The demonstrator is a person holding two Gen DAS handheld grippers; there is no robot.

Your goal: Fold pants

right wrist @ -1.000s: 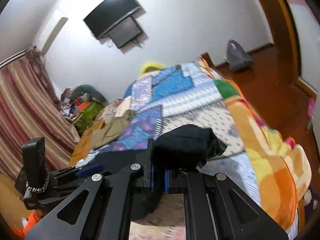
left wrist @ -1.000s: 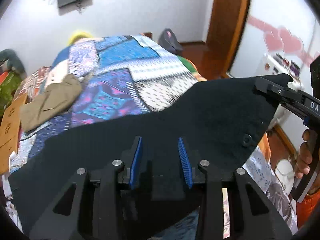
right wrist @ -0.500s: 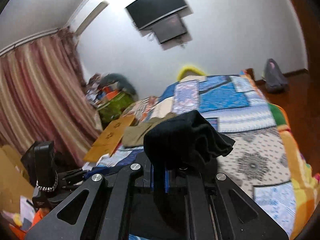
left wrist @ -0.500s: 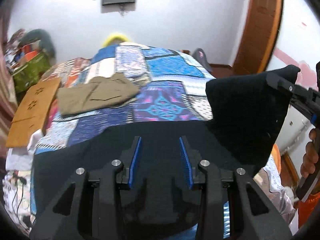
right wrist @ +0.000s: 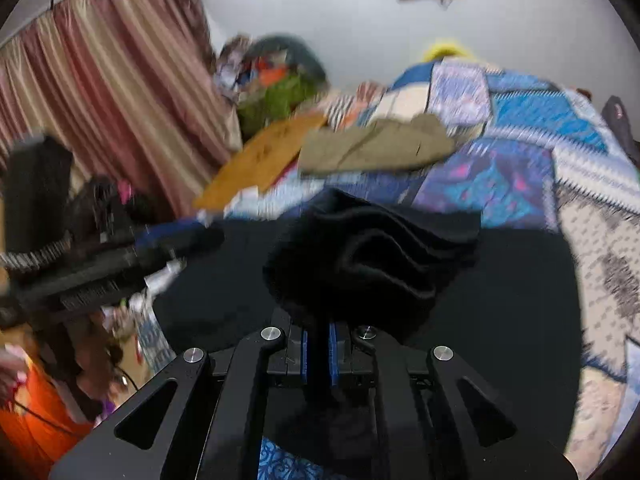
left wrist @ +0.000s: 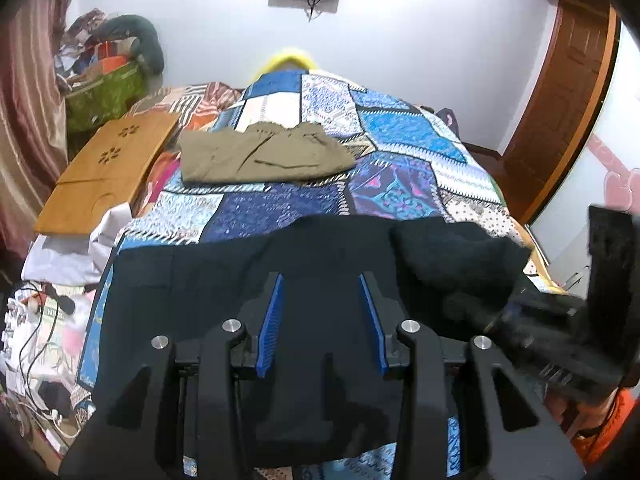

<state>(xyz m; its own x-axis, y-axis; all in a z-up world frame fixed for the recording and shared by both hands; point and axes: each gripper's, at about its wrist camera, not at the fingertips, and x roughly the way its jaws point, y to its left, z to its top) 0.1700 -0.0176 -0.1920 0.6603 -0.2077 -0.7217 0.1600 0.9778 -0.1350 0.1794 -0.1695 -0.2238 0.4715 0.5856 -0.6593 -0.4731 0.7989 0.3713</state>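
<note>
Left wrist view: black two-finger left gripper (left wrist: 322, 324) with blue ribbed pads (left wrist: 271, 322), jaws standing wide apart with nothing pinched, hovering over black cloth pants (left wrist: 224, 280) spread across the near end of a bed under a blue patchwork quilt (left wrist: 404, 136). One end of the pants lifted and bunched at the right, carried over the flat part by the blurred black right gripper (left wrist: 500, 320). Farther up the quilt, well apart from the dark fabric, a folded olive-khaki garment (left wrist: 260, 156); beside the bed on the left, a pale wooden lap tray (left wrist: 108, 168)

Right wrist view, blurred by motion: right gripper narrowed down on a thick wad of the black pants, cloth filling the slim gap between the blue pads and bulging out above the fingertips; rest of the pants lying flat on the quilt underneath. Left gripper visible at the left edge, hard to read through the blur

Step in hand, as a judgement: first fold, bringing one end over the other. Next move likely calls for lowering the held end onto the flat half with edges aligned, releasing, then smoothing or pinning with the free left gripper to stop the layers sliding
</note>
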